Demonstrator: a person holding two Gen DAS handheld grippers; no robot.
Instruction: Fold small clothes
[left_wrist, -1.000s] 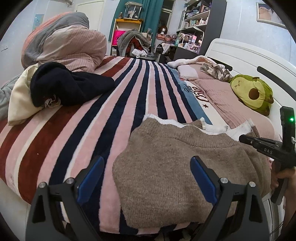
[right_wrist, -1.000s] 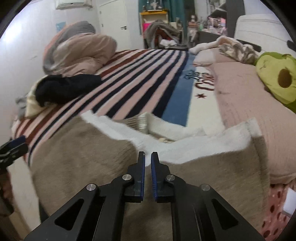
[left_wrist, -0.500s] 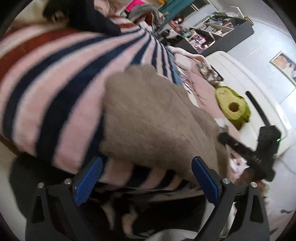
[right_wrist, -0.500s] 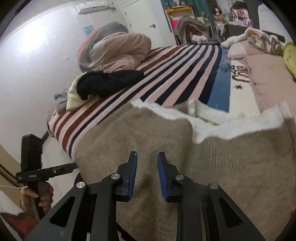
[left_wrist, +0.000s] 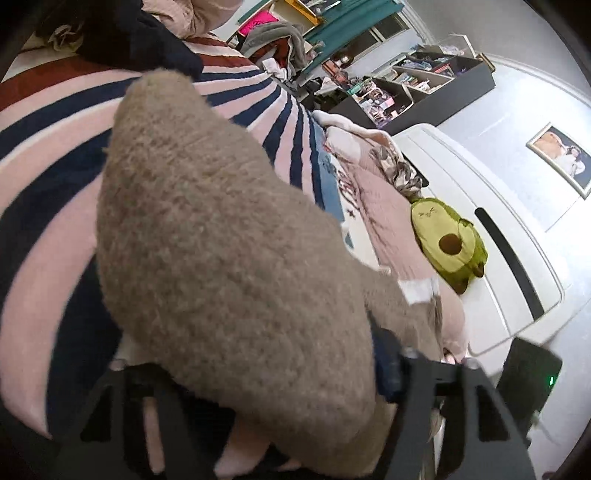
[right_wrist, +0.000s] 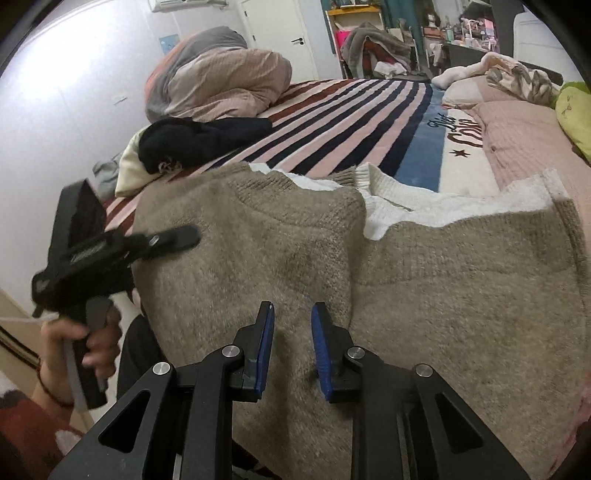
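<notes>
A taupe knit sweater (right_wrist: 295, 254) with white trim lies on the striped blanket (right_wrist: 354, 122) at the near edge of the bed. My right gripper (right_wrist: 291, 347) is open and hovers just above the sweater's lower part. My left gripper (left_wrist: 243, 369) is open around the sweater's left edge (left_wrist: 221, 240), and the knit bulges between its fingers and hides the left one. In the right wrist view the left gripper (right_wrist: 177, 236) reaches in from the left onto the sweater.
A dark garment pile (right_wrist: 192, 140) and a rolled duvet (right_wrist: 218, 77) lie at the bed's left. A green avocado plush (left_wrist: 448, 240) sits by the white headboard (left_wrist: 491, 236). Shelves and a chair with clothes stand behind the bed.
My right gripper opened from shut. My left gripper swung low and pushed in onto the sweater's left edge, so the knit now fills the space between its fingers.
</notes>
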